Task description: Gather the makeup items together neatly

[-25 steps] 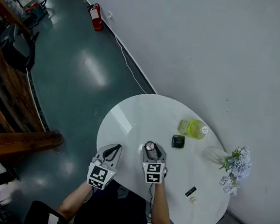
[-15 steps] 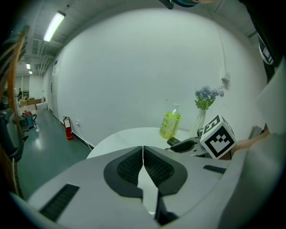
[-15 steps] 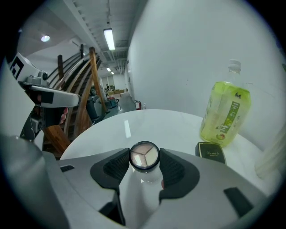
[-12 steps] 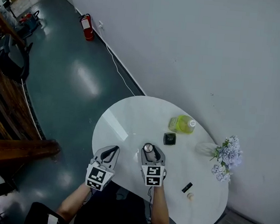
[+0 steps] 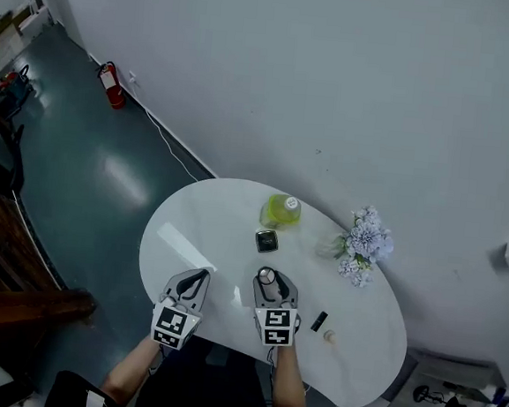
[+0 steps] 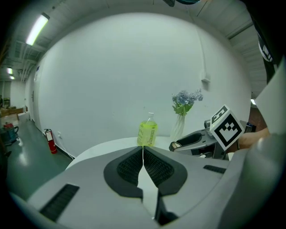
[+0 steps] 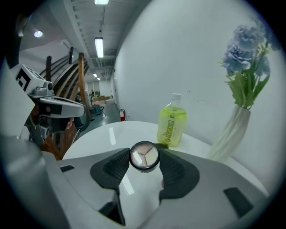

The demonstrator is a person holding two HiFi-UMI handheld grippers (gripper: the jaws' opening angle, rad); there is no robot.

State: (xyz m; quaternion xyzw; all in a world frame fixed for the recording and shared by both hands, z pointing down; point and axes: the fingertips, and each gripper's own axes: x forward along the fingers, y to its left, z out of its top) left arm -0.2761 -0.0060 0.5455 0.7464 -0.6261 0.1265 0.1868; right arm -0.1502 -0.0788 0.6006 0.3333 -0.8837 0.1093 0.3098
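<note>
My right gripper (image 5: 268, 277) is shut on a small round makeup pot (image 5: 267, 275) with a clear lid. In the right gripper view the pot (image 7: 144, 156) sits between the pads, above the white table (image 5: 197, 227). My left gripper (image 5: 193, 281) hangs over the table's near edge, shut and empty; its pads (image 6: 154, 167) meet. A black square compact (image 5: 267, 241) lies ahead of the right gripper. A black stick-shaped item (image 5: 319, 321) and a small beige item (image 5: 330, 336) lie to the right of it.
A yellow-green bottle (image 5: 280, 210) stands behind the compact, near the wall. A white vase of blue flowers (image 5: 363, 244) stands to its right. A red fire extinguisher (image 5: 111, 85) stands on the floor at the far left.
The head view has swung, so the table sits more central and the vase closer in. Both grippers have risen and moved a little forward. The right one still holds the pot.
</note>
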